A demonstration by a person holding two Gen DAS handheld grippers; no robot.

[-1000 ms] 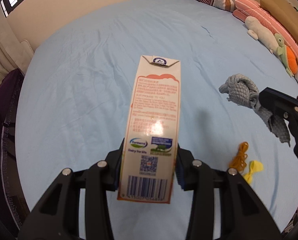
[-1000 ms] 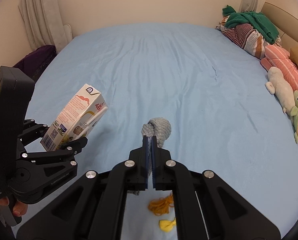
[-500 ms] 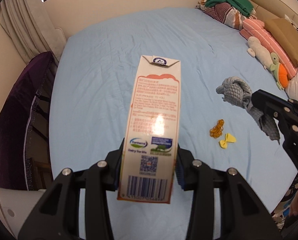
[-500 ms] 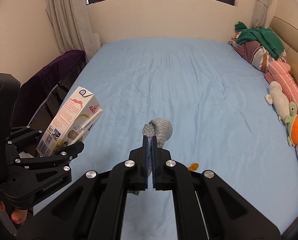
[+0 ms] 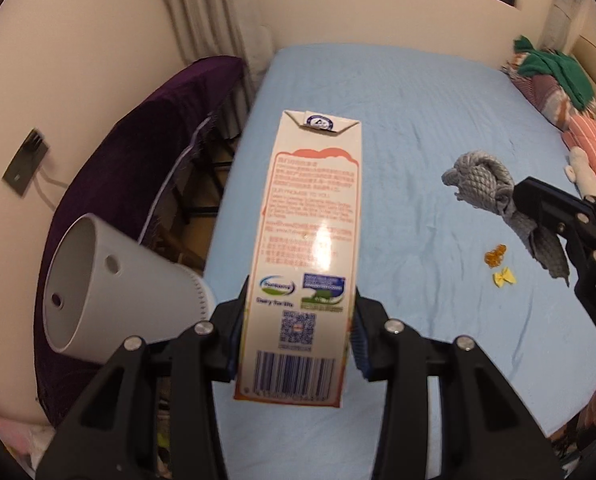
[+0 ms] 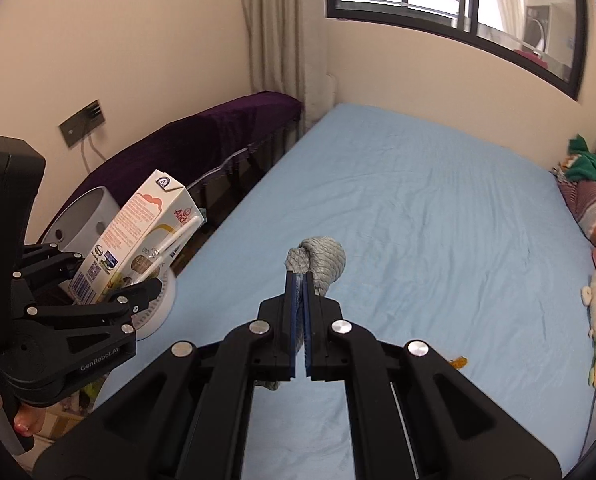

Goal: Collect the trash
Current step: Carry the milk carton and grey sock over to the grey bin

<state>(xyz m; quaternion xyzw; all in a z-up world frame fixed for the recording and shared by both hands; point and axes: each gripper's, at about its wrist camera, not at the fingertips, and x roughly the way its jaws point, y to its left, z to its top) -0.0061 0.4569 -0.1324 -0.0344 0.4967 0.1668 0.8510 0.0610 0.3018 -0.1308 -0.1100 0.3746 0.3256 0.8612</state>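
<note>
The left gripper (image 5: 296, 330) clenches one tall rectangular milk carton (image 5: 307, 248) by its lower end, blue ribbed pads pressed against both narrow sides; the carton is glossy white card with an orange-pink wavy border, blocks of small print, a square code and a barcode at the bottom, and a folded gable top, and in the right wrist view a white straw lies taped along its side. The carton is held in the air over the edge of the bed (image 5: 397, 92), just beside one pale grey plastic bin (image 5: 98, 280), a smooth round tub tapering toward its base with two small holes in its wall; its inside shows only bare wall, though the bottom is out of sight. The right gripper (image 6: 301, 308) is shut tight on one grey knitted sock (image 6: 317, 258), a soft ribbed cloth rolled into a knot ahead of the fingertips, with a loose tail hanging below, held above the bed. The bed is covered with a smooth light-blue sheet with faint creases. On the sheet, beyond the carton and under the sock, lie two small bits: one crumpled amber tangle (image 5: 495, 255) and one yellow bow-shaped piece (image 5: 503, 278), close together but apart
</note>
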